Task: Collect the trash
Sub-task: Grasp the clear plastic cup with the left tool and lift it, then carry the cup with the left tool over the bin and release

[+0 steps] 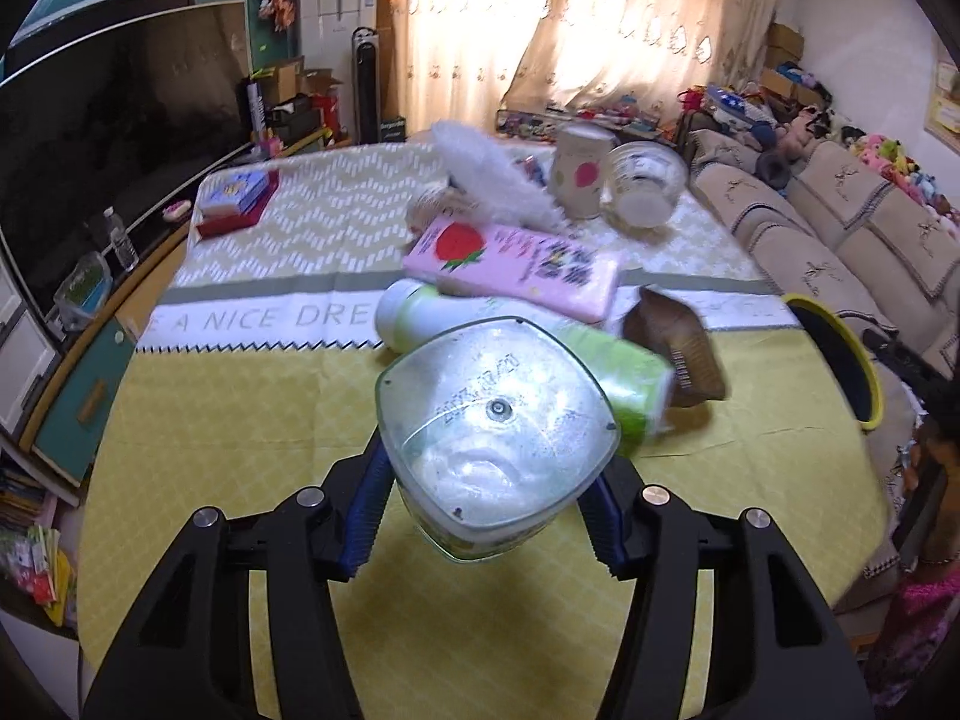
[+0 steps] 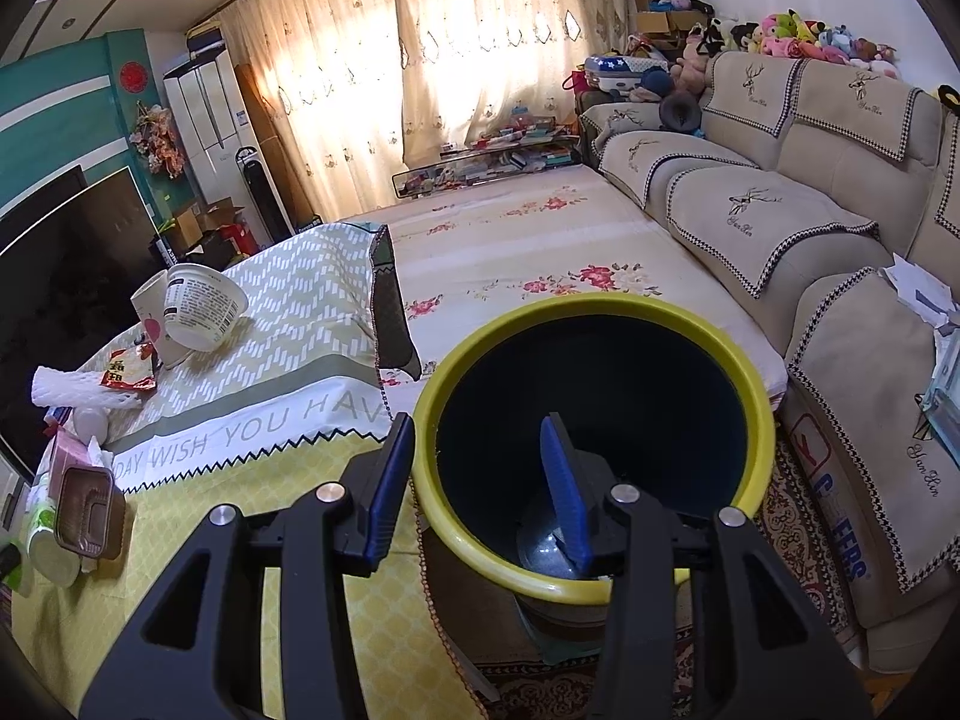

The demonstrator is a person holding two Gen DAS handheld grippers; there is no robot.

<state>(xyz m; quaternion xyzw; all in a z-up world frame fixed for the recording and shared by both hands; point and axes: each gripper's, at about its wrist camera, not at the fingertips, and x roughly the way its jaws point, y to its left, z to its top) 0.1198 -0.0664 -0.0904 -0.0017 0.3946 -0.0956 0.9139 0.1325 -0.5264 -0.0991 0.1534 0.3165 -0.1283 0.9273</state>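
Left wrist view. At far left stands a dark television (image 1: 120, 138). The table (image 1: 198, 420), under a yellow patterned cloth, carries the trash. Toward its far left corner lies a small stack of books (image 1: 237, 198). Nearer the middle, a white foam net (image 1: 498, 180) lies behind a pink carton (image 1: 516, 264) printed with a strawberry; in front of the carton a green-and-white bottle (image 1: 528, 348) lies on its side, with a brown plastic tray (image 1: 672, 348) just to its right. Further back stand a paper cup (image 1: 579, 171) and a tipped clear bowl (image 1: 645, 183). The left gripper (image 1: 480, 510) holds a clear plastic container (image 1: 495, 438), base toward the camera — its blue fingers (image 1: 363, 516) are partly closed and press on the container's two sides, lifting it clear of the cloth. At right, the yellow rim of the trash bin (image 1: 840, 324) shows beside the table edge, with the sofa (image 1: 840, 210) behind.

Right wrist view. At left, the same bowl (image 2: 204, 306), cup (image 2: 150, 312), foam net (image 2: 84, 393), a red snack wrapper (image 2: 129, 375) and the brown tray (image 2: 87, 507) lie on the table (image 2: 228, 516). The right gripper (image 2: 477, 489) is half open — one finger outside the bin's rim, the other inside; whether they press on the rim cannot be told. The trash bin (image 2: 594, 312), dark inside, stands between table and sofa (image 2: 780, 228).
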